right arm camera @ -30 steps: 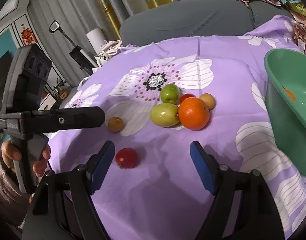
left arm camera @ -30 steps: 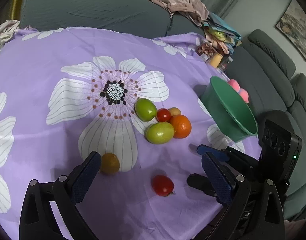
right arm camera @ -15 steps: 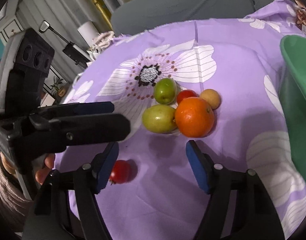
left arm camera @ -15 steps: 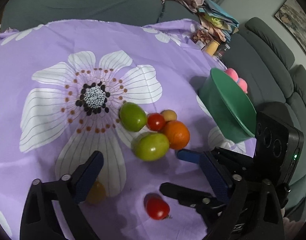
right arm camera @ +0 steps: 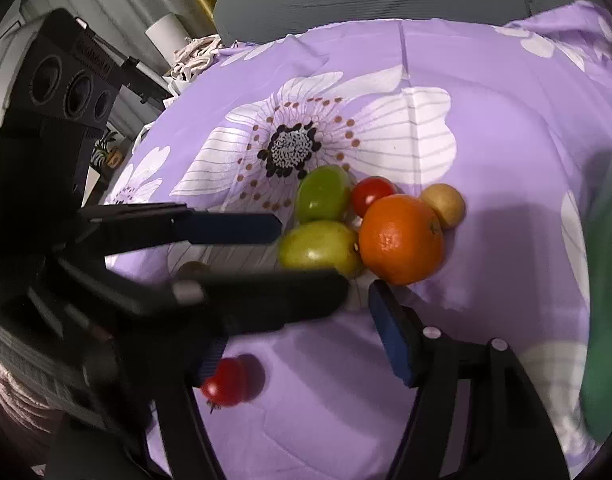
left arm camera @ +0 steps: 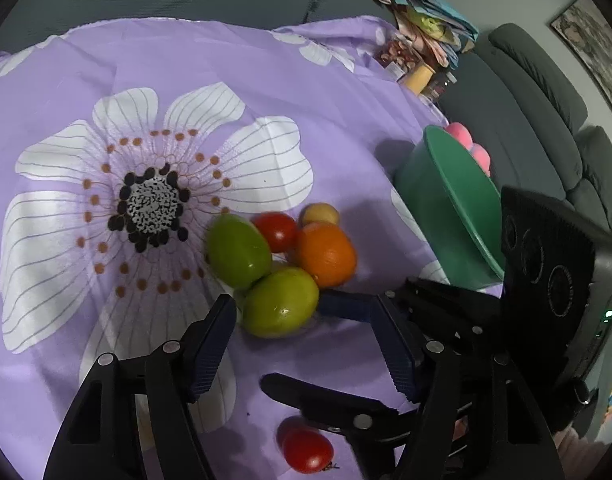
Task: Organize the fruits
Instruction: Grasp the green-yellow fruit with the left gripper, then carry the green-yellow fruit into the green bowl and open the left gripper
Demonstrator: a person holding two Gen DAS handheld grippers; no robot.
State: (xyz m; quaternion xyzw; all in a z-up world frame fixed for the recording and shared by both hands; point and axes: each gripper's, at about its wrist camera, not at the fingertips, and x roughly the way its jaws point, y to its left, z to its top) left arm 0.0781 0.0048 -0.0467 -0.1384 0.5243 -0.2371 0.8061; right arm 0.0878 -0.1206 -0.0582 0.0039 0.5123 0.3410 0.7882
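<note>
Low in the left wrist frame, our left gripper (left arm camera: 306,334) stands with jaws closing, not yet clenched; the near green fruit (left arm camera: 280,302) lies just ahead of the tips, between their lines, untouched as far as we can tell.

Right gripper (right arm camera: 298,332): jaws closing, nothing held; its left finger is masked by the other gripper crossing the lower left of the right wrist frame.

Fruit cluster, frame centre, on the purple flowered cloth (left arm camera: 186,60): near green fruit, long axis running lower left to upper right in the left view; far green fruit (left arm camera: 238,250) behind it; orange (left arm camera: 325,254) to its right; small red tomato (left arm camera: 276,231); small tan fruit (left arm camera: 319,214) at the back. All touch or nearly touch.

Loose red tomato (left arm camera: 307,450): bottom edge, apart from the rest.

Green bowl (left arm camera: 437,200): right of the cluster.

Risks, in our judgement: both grippers crowd one spot and may collide; a tip could nudge the oval fruit, rolling it and scattering its neighbours.
</note>
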